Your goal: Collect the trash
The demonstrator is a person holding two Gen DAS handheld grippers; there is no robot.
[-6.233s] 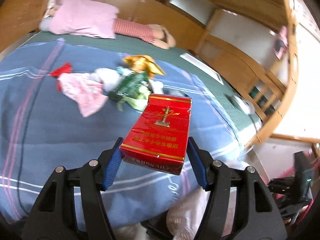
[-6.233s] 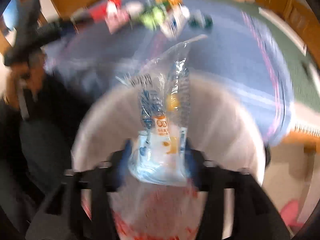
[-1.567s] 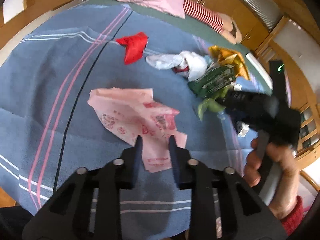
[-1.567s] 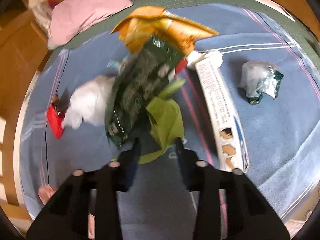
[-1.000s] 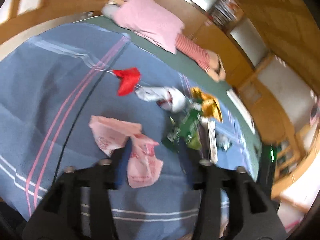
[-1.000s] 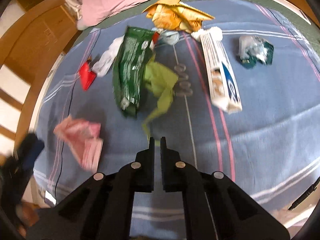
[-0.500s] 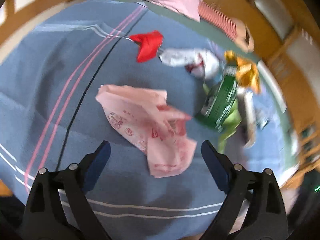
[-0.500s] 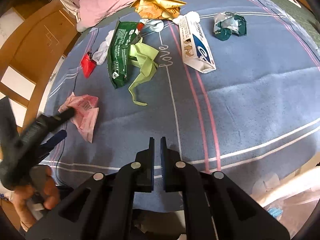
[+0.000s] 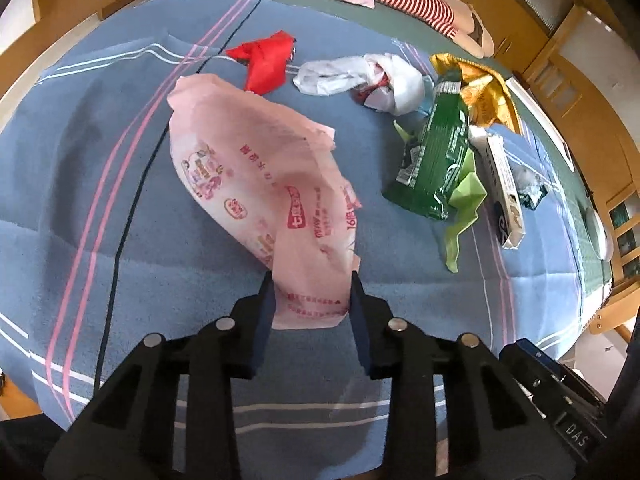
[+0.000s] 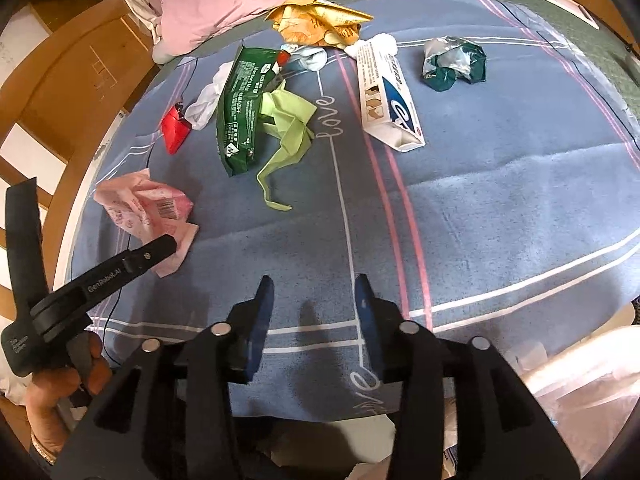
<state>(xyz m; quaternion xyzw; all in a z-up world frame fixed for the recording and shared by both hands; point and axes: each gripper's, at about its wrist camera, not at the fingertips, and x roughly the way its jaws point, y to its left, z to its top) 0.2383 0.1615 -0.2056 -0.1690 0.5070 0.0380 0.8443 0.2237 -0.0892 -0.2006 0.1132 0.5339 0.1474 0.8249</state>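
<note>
Your left hand-held gripper [image 9: 312, 300] is closing on the near corner of the pink wrapper [image 9: 264, 184] on the bed [image 9: 80, 184] — so thin a bite may slip. Your right hand-held gripper [image 10: 314, 312] is opening, empty. Farther off, toward one o'clock: one green packet [image 9: 436, 160], one toothpaste box [image 9: 502, 184] — both untouched.

We're seeing the wrapper [image 9: 272, 184] lying near-left on the blanket [image 9: 120, 208], the snack bag [image 9: 436, 160] right of it, the carton [image 9: 502, 188] lying further right.
</note>
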